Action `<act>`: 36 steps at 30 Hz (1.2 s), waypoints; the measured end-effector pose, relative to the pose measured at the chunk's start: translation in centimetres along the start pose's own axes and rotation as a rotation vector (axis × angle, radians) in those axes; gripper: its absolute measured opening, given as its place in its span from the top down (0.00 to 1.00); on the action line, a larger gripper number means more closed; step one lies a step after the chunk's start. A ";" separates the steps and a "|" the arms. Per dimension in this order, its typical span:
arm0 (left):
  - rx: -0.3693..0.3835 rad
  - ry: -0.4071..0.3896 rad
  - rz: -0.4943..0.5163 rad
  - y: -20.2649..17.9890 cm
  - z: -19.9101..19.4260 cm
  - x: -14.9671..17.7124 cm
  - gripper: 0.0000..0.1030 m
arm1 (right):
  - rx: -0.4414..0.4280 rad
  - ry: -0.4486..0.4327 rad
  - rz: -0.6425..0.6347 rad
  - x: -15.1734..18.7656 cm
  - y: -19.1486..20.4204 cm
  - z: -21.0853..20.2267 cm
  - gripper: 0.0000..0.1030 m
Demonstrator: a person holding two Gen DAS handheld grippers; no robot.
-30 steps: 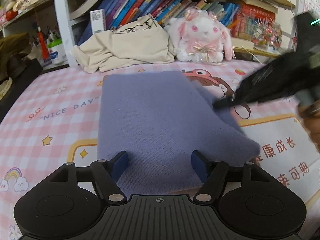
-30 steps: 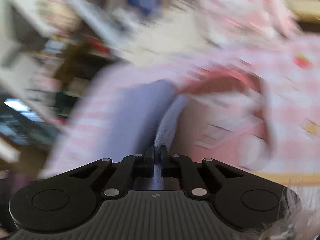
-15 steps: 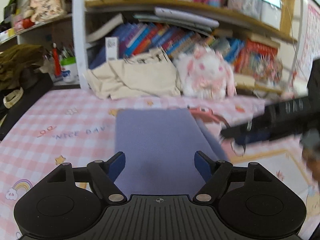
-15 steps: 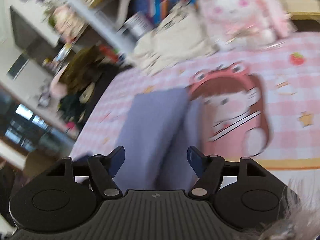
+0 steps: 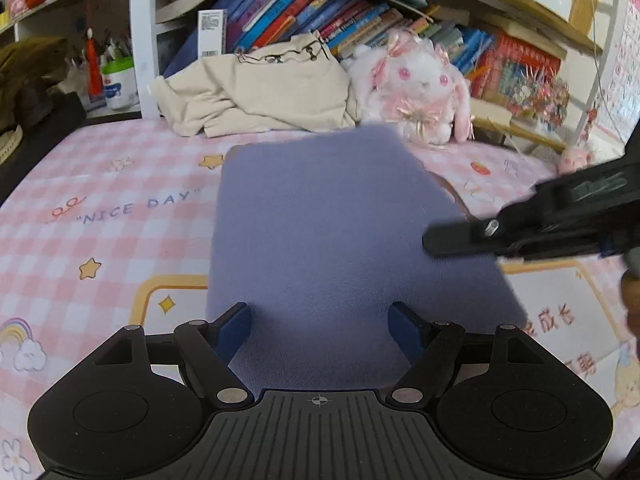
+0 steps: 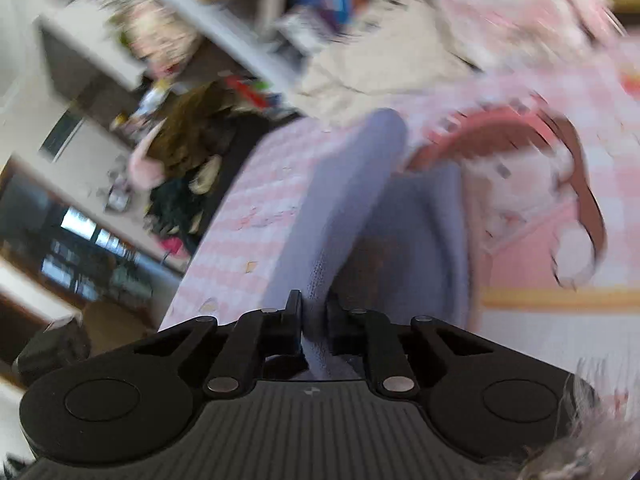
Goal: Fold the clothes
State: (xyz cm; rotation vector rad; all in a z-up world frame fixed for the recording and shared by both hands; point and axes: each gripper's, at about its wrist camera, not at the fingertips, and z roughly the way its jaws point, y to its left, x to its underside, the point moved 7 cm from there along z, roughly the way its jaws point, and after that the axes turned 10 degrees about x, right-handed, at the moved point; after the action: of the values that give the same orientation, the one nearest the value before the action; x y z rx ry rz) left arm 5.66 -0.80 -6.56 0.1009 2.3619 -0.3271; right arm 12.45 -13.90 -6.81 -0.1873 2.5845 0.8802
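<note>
Purple garment point(image 5: 344, 240) on pink checked sheet point(image 5: 100, 208) printed "NICE DAY".
Left gripper point(image 5: 319, 322) jaws released; right gripper point(image 6: 314, 312) jaws clenched on the garment's edge.

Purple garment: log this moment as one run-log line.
purple garment on pink bed sheet | left gripper open | right gripper shut on garment edge

Child's bedroom, pink checked bedsheet point(image 5: 120, 184), crammed bookshelf point(image 5: 304, 8) (plush bunny point(image 5: 416, 88) below)

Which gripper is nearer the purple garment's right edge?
Right. The right gripper is shut on the purple garment at that edge; the left gripper is open at its near hem.
</note>
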 end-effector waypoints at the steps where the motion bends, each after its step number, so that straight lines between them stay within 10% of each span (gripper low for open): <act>1: -0.002 0.008 0.018 -0.3 0.1 0.1 0.25 | 0.040 0.034 0.026 0.4 -1.0 1.1 0.89; 10: -0.034 0.010 0.037 -0.8 -0.4 0.1 0.24 | 0.076 0.035 -0.010 0.5 -1.0 1.8 0.87; 18: 0.017 -0.143 -0.111 1.4 -4.5 -2.0 0.20 | 0.218 -0.124 -0.136 0.2 -0.9 -2.7 0.51; 23: 0.039 -0.133 -0.246 4.3 -4.3 -1.8 0.20 | 0.232 -0.067 -0.066 1.1 -2.1 -3.0 0.27; 36: 0.125 -0.035 -0.384 8.0 -2.0 0.1 0.12 | 0.293 -0.010 0.089 3.0 -3.3 -2.1 0.13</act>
State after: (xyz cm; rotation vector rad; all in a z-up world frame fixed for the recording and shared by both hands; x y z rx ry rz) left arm 5.63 7.47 -6.88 -0.3015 2.3164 -0.6552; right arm 9.87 -17.72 -8.36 0.0163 2.6912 0.5190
